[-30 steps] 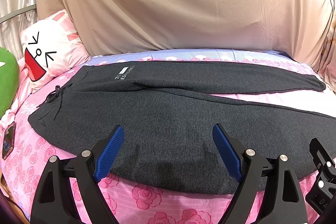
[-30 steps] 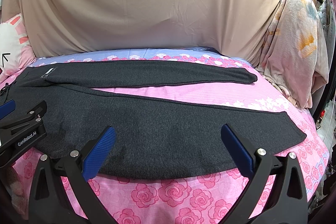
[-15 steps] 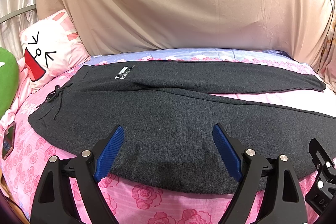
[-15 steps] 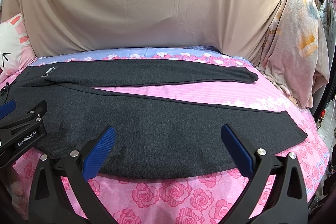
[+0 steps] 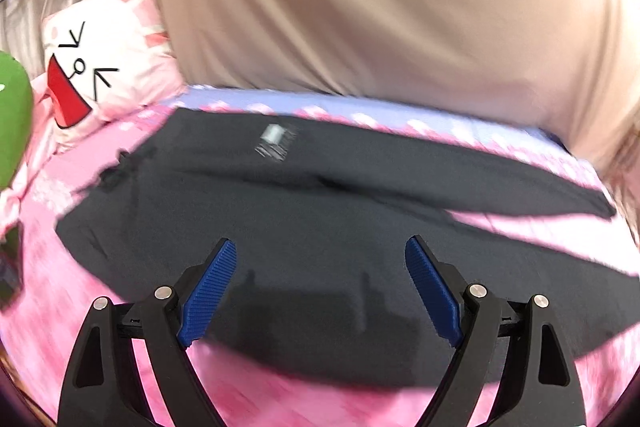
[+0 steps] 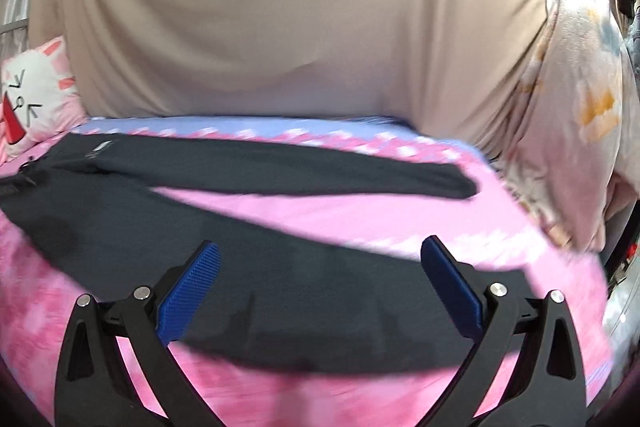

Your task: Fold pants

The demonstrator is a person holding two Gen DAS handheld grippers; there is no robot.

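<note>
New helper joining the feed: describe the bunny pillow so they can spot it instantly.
Start at the pink floral bed with dark pants spread across it. Past the waistband, far left, sits the bunny pillow: white, pink-eared, red open mouth, beside something green.

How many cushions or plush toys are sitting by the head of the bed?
2. A white-and-pink bunny-face cushion leans at the far left against the beige cover, also visible from the right wrist. A green plush sits beside it at the left edge, cut off by the frame. Others may be hidden.

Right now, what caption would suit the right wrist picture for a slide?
Open right gripper with blue pads poised over dark grey pants spread flat on a pink floral bedsheet.
</note>
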